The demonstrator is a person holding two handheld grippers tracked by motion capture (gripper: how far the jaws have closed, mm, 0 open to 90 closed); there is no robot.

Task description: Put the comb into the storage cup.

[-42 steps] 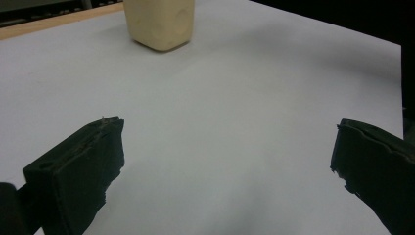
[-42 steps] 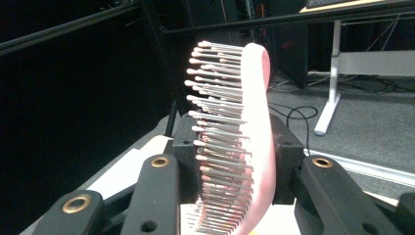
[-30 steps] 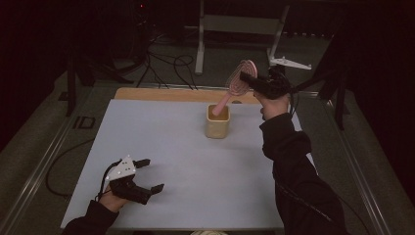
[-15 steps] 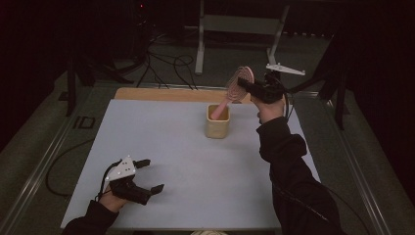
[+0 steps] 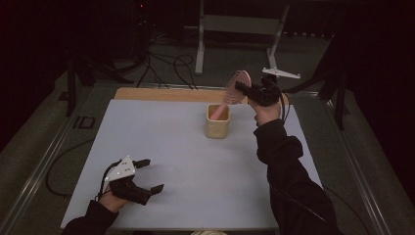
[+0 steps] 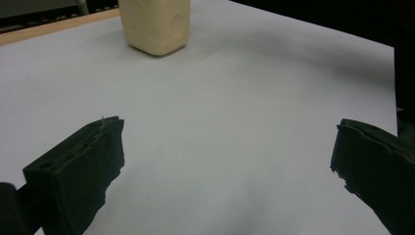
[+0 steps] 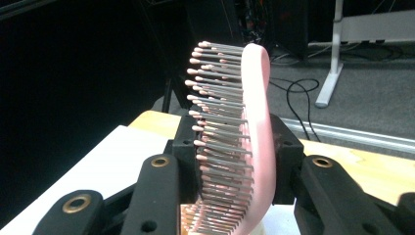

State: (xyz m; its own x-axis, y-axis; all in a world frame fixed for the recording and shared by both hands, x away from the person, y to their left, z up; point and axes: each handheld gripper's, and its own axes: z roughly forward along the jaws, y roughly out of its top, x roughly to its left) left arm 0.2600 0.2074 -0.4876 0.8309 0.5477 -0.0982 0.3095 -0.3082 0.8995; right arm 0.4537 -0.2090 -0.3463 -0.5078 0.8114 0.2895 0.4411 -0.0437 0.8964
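One pink hairbrush point(image 5: 230, 95) slants over the table's far edge, at about twelve o'clock: handle down at seven o'clock into the cream cup point(image 5: 217, 126), head up at one o'clock, clamped by the right gripper point(image 5: 244, 89). Left gripper point(image 5: 149, 175) rests agape, empty.

High view overhead; claw views close, level.
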